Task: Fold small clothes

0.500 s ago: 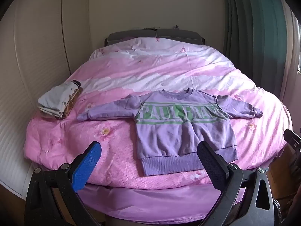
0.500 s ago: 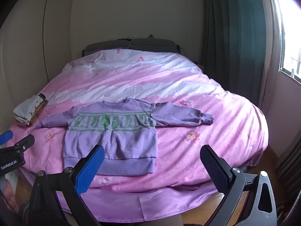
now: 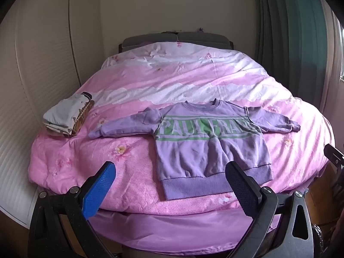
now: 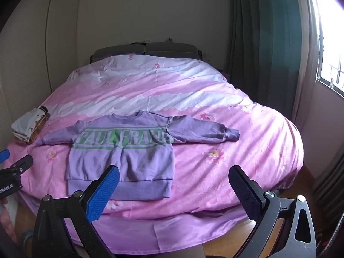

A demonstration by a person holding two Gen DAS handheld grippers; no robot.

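A small purple sweatshirt (image 3: 206, 148) with green "PAUL FRANK" lettering lies flat, face up, sleeves spread, on the pink bed; it also shows in the right wrist view (image 4: 122, 150). My left gripper (image 3: 172, 172) is open and empty, held in front of the bed's foot edge, just short of the sweatshirt's hem. My right gripper (image 4: 174, 176) is open and empty, to the right of the hem, also short of the bed. The left gripper's body shows at the left edge of the right wrist view (image 4: 13, 172).
A stack of folded clothes (image 3: 66, 116) sits on the bed's left side, also in the right wrist view (image 4: 29, 124). The pink duvet (image 3: 193, 81) covers the bed. A wardrobe wall (image 3: 43, 64) is left; dark curtains (image 4: 268, 43) and a window (image 4: 331, 43) are right.
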